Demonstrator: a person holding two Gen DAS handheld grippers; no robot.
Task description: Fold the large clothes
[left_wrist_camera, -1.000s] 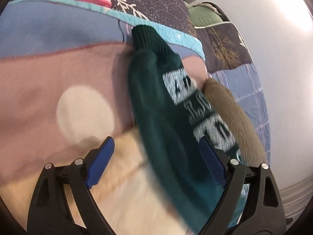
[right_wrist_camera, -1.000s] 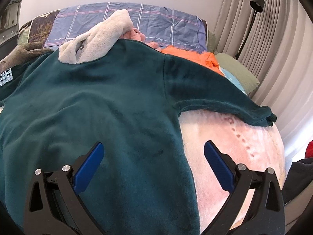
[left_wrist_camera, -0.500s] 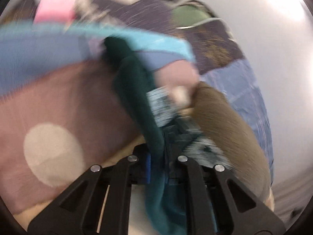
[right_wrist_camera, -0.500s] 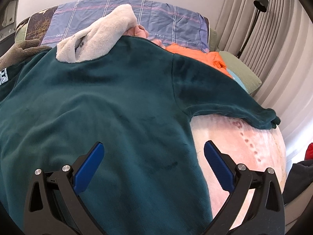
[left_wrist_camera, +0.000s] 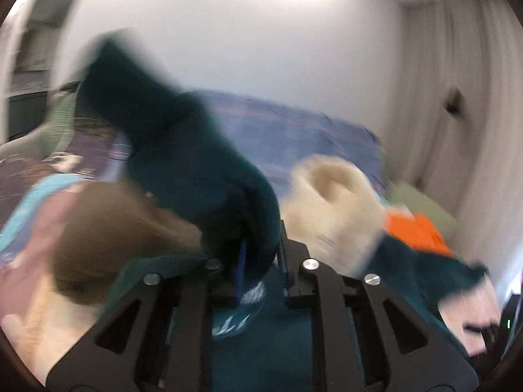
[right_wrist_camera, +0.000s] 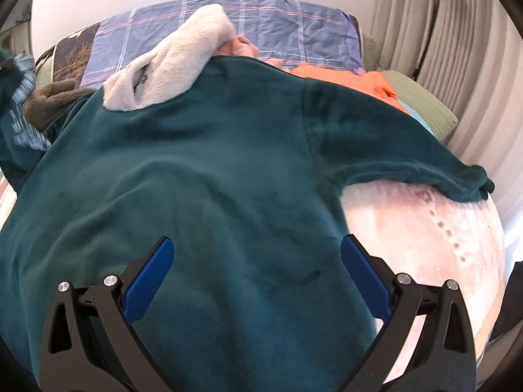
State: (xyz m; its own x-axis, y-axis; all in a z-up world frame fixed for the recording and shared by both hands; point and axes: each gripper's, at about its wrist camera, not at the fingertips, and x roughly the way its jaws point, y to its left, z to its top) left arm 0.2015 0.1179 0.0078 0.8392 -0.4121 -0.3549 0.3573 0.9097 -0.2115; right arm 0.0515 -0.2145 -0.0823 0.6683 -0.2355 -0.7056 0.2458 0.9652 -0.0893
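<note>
A large dark green fleece sweatshirt [right_wrist_camera: 209, 176] lies spread on the bed, back up, with a cream fleece collar [right_wrist_camera: 170, 65] at the far end. Its right sleeve [right_wrist_camera: 402, 163] stretches out to the right. My right gripper [right_wrist_camera: 258, 264] is open and empty, hovering over the sweatshirt's lower body. My left gripper [left_wrist_camera: 260, 271] is shut on the left sleeve [left_wrist_camera: 183, 150], lifted off the bed; the sleeve's cuff sticks up and white lettering shows below the jaws. The left wrist view is motion-blurred. The raised sleeve also shows at the far left of the right wrist view [right_wrist_camera: 16, 104].
A blue plaid pillow [right_wrist_camera: 278, 29] lies at the head of the bed against a white wall. An orange garment [right_wrist_camera: 359, 81] and a green pillow [right_wrist_camera: 421, 104] lie at the right. A brown fleece item [left_wrist_camera: 108, 228] lies left. Curtains [right_wrist_camera: 457, 49] hang at the right.
My left gripper closed on the left sleeve and lifted it, swinging round toward the sweatshirt's body. My right gripper stayed open, drifting slightly over the body.
</note>
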